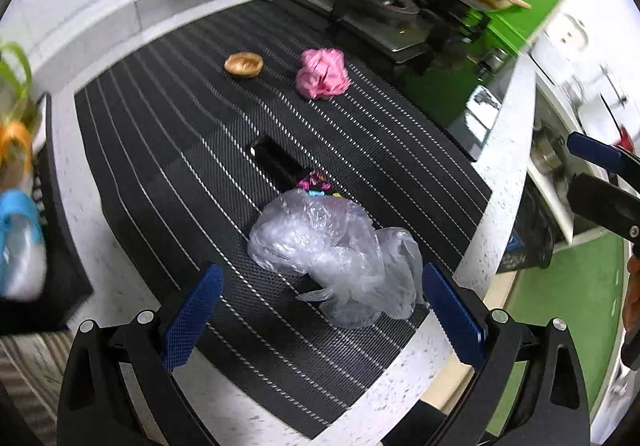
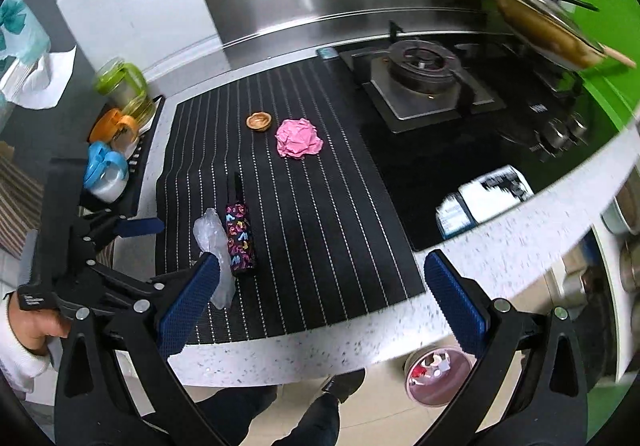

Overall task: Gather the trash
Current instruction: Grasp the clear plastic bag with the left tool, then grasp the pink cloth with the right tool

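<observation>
A crumpled clear plastic bag (image 1: 332, 254) lies on the black striped mat (image 1: 160, 149), just ahead of my open left gripper (image 1: 320, 278), between its blue pads without touching them. Behind the bag lies a black wrapper with a colourful print (image 1: 280, 161). Further back sit a pink paper ball (image 1: 322, 73) and a small brown foil cup (image 1: 243, 64). My right gripper (image 2: 322, 262) hangs open and holds nothing, above the mat's front edge. From there I see the bag (image 2: 212, 238), the wrapper (image 2: 240, 238), the pink ball (image 2: 299, 137) and the cup (image 2: 259, 121).
A gas stove (image 2: 424, 73) with a tilted pan (image 2: 548, 29) stands right of the mat. Green, orange and blue lidded cups (image 2: 106, 173) line the left. A carton (image 2: 484, 197) lies by the counter edge. A pink bin (image 2: 436, 374) stands on the floor beside the person's feet.
</observation>
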`<state>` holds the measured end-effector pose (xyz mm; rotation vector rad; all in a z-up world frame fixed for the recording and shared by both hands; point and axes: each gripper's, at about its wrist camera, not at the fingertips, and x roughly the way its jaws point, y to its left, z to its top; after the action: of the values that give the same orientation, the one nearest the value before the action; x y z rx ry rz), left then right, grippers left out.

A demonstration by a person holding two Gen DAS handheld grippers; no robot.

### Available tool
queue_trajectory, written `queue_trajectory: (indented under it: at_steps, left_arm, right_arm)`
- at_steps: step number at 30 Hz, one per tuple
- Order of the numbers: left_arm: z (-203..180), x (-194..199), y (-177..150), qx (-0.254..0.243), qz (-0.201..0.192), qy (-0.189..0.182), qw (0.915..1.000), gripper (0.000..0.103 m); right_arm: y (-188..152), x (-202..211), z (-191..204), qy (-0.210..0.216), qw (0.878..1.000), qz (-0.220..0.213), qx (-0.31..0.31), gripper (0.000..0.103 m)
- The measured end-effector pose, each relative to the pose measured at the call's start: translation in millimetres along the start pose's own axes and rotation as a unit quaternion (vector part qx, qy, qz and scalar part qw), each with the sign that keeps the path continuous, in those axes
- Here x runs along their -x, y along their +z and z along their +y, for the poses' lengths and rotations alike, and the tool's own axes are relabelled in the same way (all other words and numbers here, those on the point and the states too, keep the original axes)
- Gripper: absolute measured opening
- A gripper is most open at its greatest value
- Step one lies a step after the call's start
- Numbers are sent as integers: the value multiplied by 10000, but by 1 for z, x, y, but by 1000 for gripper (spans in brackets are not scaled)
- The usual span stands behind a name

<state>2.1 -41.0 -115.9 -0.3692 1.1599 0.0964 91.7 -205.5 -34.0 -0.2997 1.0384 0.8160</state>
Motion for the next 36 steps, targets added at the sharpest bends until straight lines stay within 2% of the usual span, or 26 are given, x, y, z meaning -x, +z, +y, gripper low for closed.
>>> queue_trajectory:
  at_steps: [8,10,12,13,14,16,22,30,36]
  left_arm:
    - [-5,-14,-3,366,23,-61,9993,93]
    - [-5,-17,-4,426,78,-85,9990,73]
    - [-4,-17,-6,464,119,-89,9988,63]
    - [-4,-17,-6,471,132,-103,9988,53]
    - [-4,-17,-7,483,147,-112,9987,47]
    - [-2,-15,-7,519,140,-130,9985,30]
    - [3,-4,-5,504,53,-55,9987,12]
    - [12,31,12,387,-306,164,9986,10]
    - [23,51,28,375,-560,341,9971,10]
  right_arm:
    - [14,-20,-12,280,9988,173,349,100]
    - [17,-24,-14,336,9984,205,407,100]
    - [19,-27,-14,393,9980,224,452,100]
    - [20,-28,-14,412,9978,230,469,100]
    - [21,-29,-13,433,9976,234,484,100]
    - [23,-31,-13,475,9973,245,507,100]
    - [29,-35,-8,518,9968,241,551,100]
    - [43,-45,2,493,9963,243,665,100]
    - [62,-67,12,473,9947,320,853,100]
